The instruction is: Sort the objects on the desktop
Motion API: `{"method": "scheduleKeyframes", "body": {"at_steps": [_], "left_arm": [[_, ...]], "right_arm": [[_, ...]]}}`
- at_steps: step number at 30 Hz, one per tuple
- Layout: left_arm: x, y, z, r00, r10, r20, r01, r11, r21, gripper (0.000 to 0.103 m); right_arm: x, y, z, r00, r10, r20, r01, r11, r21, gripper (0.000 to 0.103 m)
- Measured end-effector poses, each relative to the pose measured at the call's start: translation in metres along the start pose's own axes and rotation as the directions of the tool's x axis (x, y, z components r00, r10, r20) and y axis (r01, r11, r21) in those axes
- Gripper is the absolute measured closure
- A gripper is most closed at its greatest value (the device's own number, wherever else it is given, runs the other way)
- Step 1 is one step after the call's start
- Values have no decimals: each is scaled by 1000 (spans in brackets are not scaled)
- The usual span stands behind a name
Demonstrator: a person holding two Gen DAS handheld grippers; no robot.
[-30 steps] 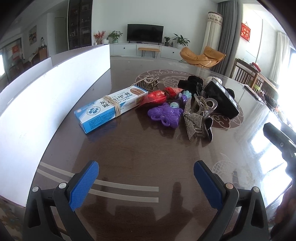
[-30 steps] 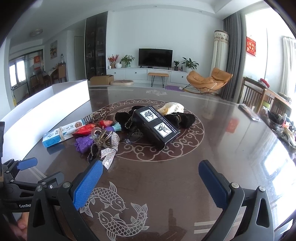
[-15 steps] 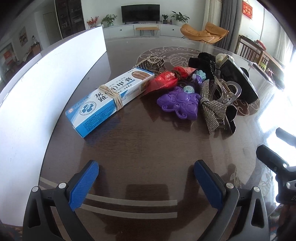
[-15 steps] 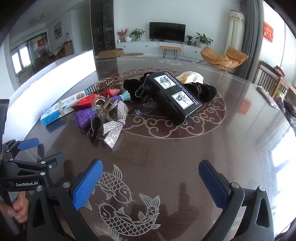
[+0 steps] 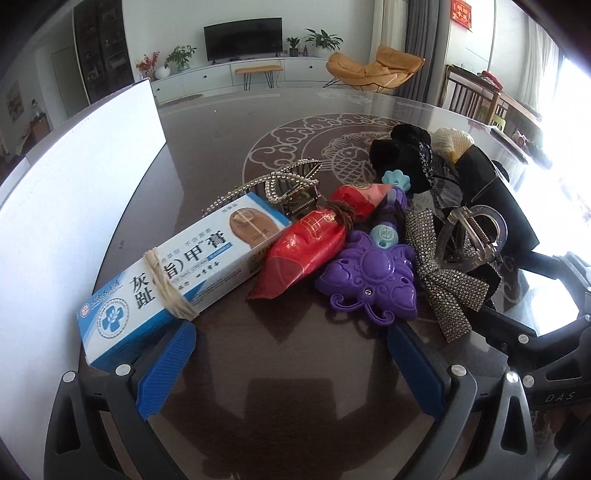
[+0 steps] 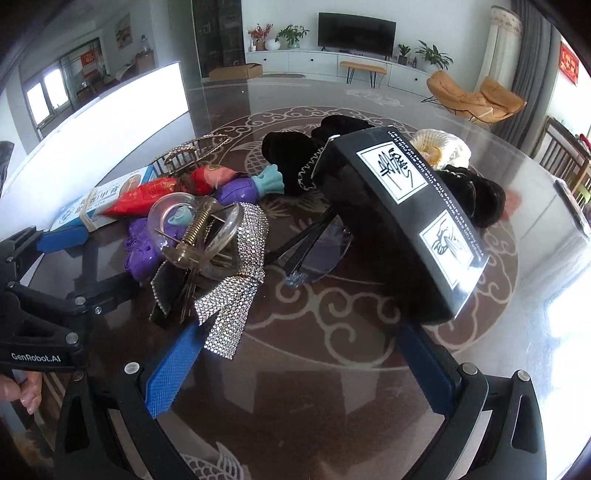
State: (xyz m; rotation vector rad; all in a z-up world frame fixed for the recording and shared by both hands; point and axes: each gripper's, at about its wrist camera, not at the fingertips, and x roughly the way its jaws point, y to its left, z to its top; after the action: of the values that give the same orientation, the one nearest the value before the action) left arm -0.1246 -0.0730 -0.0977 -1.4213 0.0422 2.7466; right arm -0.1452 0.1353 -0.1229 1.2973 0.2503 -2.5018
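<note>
Many trinkets crowd a glossy dark table (image 6: 369,387) facing a television (image 6: 356,26).

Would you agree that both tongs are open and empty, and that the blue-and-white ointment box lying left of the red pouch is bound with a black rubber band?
Not quite: the band round the ointment box is cream-coloured, not black, as the left wrist view shows. The rest holds: the box lies left of the red pouch, and both the left tongs and the right tongs are open and empty.
</note>
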Motion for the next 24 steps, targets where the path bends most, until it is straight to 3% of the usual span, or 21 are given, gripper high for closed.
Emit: {"method": "scheduleKeyframes", "body": {"at_steps": [7, 24], "left_arm": [[30, -20, 47, 1000, 13, 5, -13, 1000, -16, 0], [30, -19, 49, 1000, 14, 6, -14, 1000, -17, 0]], "right_arm": [[5, -17, 11, 1000, -27, 8, 27, 999, 46, 0], [4, -14, 12, 1000, -25, 7, 25, 999, 44, 0]]}}
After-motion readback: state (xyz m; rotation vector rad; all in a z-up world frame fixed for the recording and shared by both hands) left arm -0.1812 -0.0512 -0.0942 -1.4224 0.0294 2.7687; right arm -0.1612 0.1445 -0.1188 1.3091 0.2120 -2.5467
